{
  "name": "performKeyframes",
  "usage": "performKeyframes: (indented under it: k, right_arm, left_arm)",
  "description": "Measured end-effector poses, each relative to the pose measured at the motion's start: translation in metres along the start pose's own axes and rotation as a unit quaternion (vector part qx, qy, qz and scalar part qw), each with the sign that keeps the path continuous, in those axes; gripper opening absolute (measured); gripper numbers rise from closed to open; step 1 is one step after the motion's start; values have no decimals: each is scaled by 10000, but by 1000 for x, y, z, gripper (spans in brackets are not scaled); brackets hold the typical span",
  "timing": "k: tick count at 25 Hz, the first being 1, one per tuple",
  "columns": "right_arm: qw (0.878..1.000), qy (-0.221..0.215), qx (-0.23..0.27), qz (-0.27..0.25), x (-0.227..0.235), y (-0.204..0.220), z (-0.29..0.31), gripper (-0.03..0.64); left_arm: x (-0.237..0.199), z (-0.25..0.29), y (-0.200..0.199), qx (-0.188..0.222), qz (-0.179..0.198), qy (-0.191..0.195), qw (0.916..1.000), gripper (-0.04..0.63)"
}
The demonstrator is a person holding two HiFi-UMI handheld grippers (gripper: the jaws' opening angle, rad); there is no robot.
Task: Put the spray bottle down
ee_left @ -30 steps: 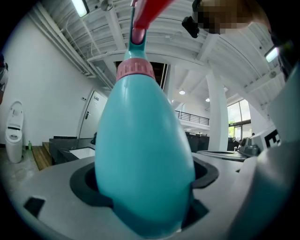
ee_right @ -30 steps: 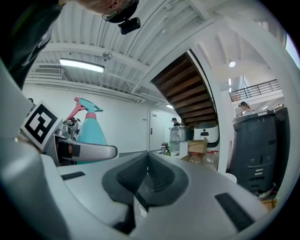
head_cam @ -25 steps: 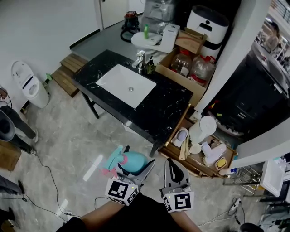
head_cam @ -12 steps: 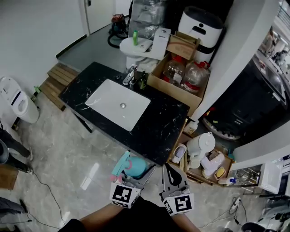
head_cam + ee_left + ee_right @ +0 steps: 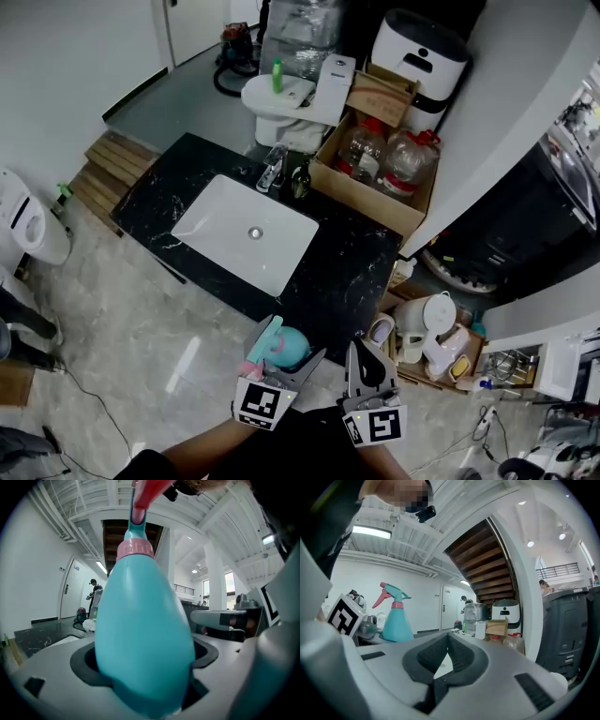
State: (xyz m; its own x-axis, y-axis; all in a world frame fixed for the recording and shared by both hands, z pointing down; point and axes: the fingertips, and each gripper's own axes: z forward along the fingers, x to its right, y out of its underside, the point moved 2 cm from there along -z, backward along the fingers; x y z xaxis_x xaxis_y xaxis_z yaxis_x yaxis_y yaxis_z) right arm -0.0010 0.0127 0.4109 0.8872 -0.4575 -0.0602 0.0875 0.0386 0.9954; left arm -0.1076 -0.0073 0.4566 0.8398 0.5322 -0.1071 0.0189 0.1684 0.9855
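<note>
A teal spray bottle (image 5: 281,349) with a pink collar and trigger sits in my left gripper (image 5: 292,364), which is shut on its body. In the left gripper view the spray bottle (image 5: 143,639) fills the middle, clamped between both jaws, nozzle upward. It hangs over the near edge of the black marble countertop (image 5: 342,267). My right gripper (image 5: 368,364) is beside it to the right, jaws closed together with nothing between them. From the right gripper view the spray bottle (image 5: 396,616) stands off to the left.
A white sink basin (image 5: 246,234) with a tap (image 5: 273,168) is set in the countertop. A cardboard box (image 5: 380,169) of plastic bottles stands behind it. A toilet (image 5: 281,98) is further back. A kettle (image 5: 420,322) and clutter lie on the floor at right.
Both grippers have come forward, closer to the countertop's near edge. The spray bottle stays held in the left gripper and the right stays shut.
</note>
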Motion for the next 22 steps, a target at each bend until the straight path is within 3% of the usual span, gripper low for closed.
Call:
performKeyframes:
  k: [11,15,22]
  right_arm:
    - [9997,163,-107,-175,23,3,25,11]
    - [9997,210,-94,-36,38,8,37,11]
    - [9999,143,-1,12,72,12,59,11]
  left_arm:
    - [-39,46,6,-114,139,-141,9997,454]
    - [-42,62,0,-52,445,-185,9988,454]
    - [-37,102,10,-199,428,-69,9989,454]
